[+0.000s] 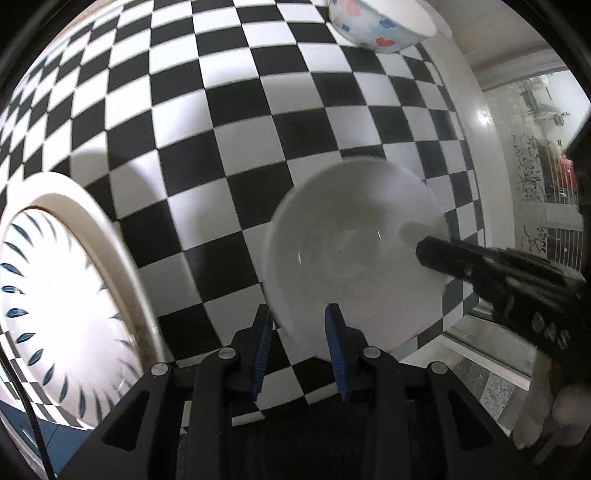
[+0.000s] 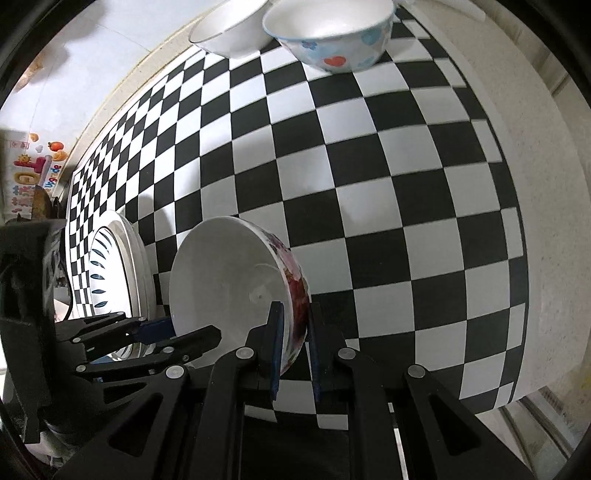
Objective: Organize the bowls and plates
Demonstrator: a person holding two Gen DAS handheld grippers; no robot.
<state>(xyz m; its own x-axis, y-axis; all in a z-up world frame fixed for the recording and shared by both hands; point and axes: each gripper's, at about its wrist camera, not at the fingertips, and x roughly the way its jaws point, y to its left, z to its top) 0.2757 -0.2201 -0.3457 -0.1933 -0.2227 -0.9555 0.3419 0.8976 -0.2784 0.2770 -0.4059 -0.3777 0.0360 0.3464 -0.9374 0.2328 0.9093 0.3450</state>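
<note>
A white bowl [image 1: 356,254] with a red flower pattern on its outer wall [image 2: 236,280] is held above the checkered table. My left gripper [image 1: 299,325] straddles its near rim with the blue pads wide apart, one inside and one outside. My right gripper [image 2: 293,321] is shut on the opposite rim; it shows in the left wrist view [image 1: 491,266] too. A stack of plates with blue dashes [image 1: 62,295] [image 2: 114,266] lies to the left. A bowl with hearts and flowers [image 1: 384,22] [image 2: 332,35] and a plain white bowl [image 2: 229,26] stand at the far edge.
The black and white checkered tablecloth [image 2: 369,177] covers the table. The table's edge and a pale floor run along the right [image 1: 495,206]. A wall with colourful stickers [image 2: 33,162] stands at the far left.
</note>
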